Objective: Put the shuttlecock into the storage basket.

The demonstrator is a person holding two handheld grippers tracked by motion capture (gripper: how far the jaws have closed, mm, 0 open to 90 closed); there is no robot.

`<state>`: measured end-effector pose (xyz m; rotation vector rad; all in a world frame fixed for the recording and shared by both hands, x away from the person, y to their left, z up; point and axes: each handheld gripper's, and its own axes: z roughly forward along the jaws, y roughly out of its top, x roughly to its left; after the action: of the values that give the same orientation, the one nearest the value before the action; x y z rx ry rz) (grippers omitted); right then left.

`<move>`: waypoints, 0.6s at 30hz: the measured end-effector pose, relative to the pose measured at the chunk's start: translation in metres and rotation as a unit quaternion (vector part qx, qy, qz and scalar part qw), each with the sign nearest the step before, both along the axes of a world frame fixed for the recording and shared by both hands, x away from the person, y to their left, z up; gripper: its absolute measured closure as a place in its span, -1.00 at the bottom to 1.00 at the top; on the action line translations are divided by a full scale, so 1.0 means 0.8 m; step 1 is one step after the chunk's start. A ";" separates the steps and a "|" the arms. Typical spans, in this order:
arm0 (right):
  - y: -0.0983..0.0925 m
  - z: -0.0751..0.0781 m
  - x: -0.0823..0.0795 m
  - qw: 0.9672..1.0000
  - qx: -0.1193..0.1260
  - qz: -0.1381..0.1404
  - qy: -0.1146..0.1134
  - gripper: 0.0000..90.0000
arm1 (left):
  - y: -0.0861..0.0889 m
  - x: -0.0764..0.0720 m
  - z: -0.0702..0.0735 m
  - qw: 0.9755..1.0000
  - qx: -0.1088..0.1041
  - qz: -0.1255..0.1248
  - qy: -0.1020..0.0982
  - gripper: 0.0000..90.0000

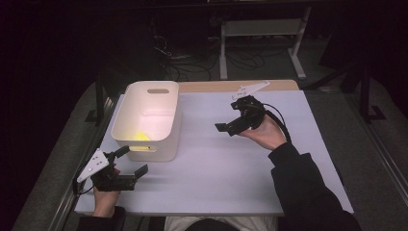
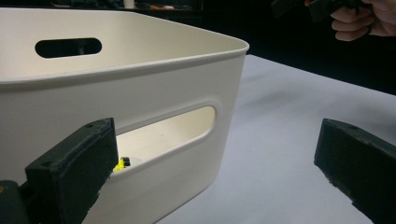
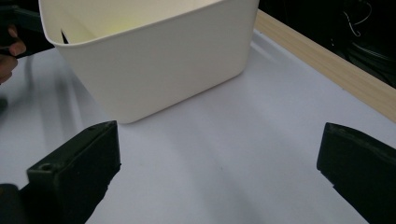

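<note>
A white plastic bin with slot handles stands on the left part of the pale table mat. A small yellow object lies on its floor; the left gripper view catches it through the near handle slot as a yellow object. My left gripper is open at the bin's near corner, and its jaws stand wide apart before the bin, holding nothing. My right gripper is open over the mat to the right of the bin. Its spread, empty jaws point at the bin.
A wooden strip runs along the mat's far edge, seen also as the wooden edge. Beyond the table are a white desk frame and floor cables. The other hand holds its gripper at the top right.
</note>
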<state>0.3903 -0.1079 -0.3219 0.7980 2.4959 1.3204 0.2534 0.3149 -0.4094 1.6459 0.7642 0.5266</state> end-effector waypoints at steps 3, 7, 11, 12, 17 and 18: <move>-0.007 -0.003 -0.002 1.000 0.000 -0.003 0.000 -1.00 | 0.000 0.000 0.000 1.000 0.001 0.000 0.000 -1.00; -0.014 -0.005 -0.005 1.000 0.004 -0.008 -0.002 -1.00 | 0.000 0.000 0.000 1.000 0.001 0.000 0.000 -1.00; -0.022 -0.008 -0.007 1.000 0.007 -0.013 -0.004 -1.00 | 0.000 0.000 0.000 1.000 0.000 0.000 0.000 -1.00; -0.023 -0.008 -0.008 1.000 0.008 -0.014 -0.005 -1.00 | 0.000 0.000 0.000 1.000 0.001 0.000 0.000 -1.00; -0.033 -0.012 -0.012 1.000 0.011 -0.020 -0.007 -1.00 | 0.000 0.000 0.000 1.000 0.001 0.001 0.000 -1.00; -0.035 -0.013 -0.012 1.000 0.012 -0.021 -0.008 -1.00 | 0.000 0.000 0.000 1.000 0.000 0.001 0.000 -1.00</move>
<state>0.3804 -0.1356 -0.3322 0.8356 2.4418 1.3392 0.2531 0.3148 -0.4095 1.6462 0.7658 0.5284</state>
